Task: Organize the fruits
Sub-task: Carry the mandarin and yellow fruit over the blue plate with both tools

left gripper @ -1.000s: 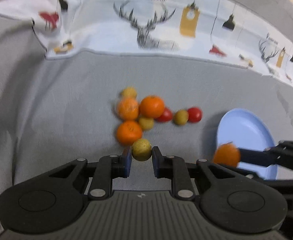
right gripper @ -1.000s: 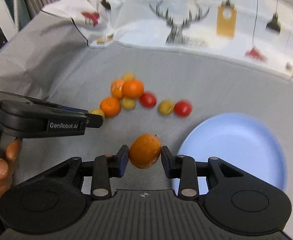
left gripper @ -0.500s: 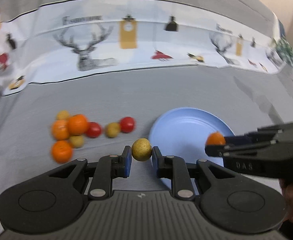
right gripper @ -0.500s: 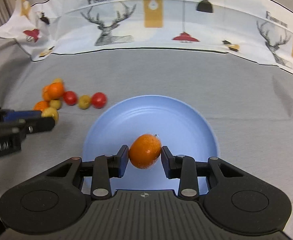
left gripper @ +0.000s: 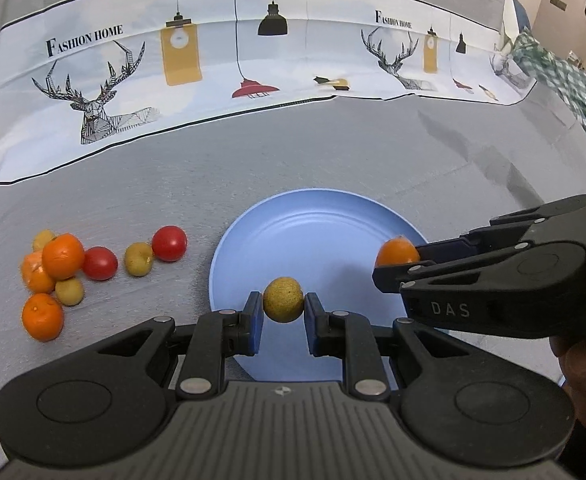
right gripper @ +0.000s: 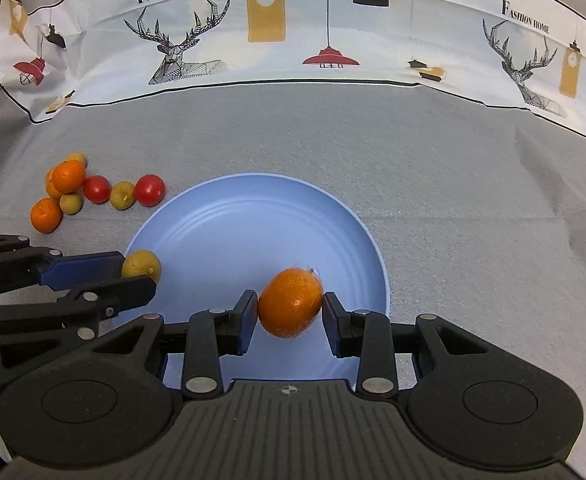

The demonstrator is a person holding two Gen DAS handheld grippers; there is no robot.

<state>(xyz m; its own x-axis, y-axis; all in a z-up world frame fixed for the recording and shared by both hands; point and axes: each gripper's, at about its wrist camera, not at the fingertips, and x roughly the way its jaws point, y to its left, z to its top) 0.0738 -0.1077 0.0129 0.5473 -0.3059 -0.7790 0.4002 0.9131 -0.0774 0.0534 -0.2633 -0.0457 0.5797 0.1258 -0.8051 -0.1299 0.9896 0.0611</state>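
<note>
My left gripper [left gripper: 283, 306] is shut on a small yellow-green fruit [left gripper: 283, 299] and holds it over the near edge of the blue plate [left gripper: 313, 236]. My right gripper [right gripper: 289, 307] is shut on an orange [right gripper: 289, 303] over the plate's [right gripper: 233, 216] near right part. The right gripper also shows in the left wrist view [left gripper: 399, 258], over the plate's right rim. The left gripper shows in the right wrist view [right gripper: 139, 270], at the plate's left rim. A pile of oranges [left gripper: 63, 256], red tomatoes [left gripper: 169, 243] and yellow-green fruits [left gripper: 138, 259] lies left of the plate.
The grey cloth [left gripper: 333, 160] covers the surface. A white printed cloth with deer and lamps [left gripper: 213, 60] lies along the back. A green checked cloth [left gripper: 565, 76] sits at the far right. The fruit pile also shows in the right wrist view [right gripper: 93, 188].
Both grippers have moved right from the fruit pile to over the blue plate, each carrying its fruit. The pile has not changed.
</note>
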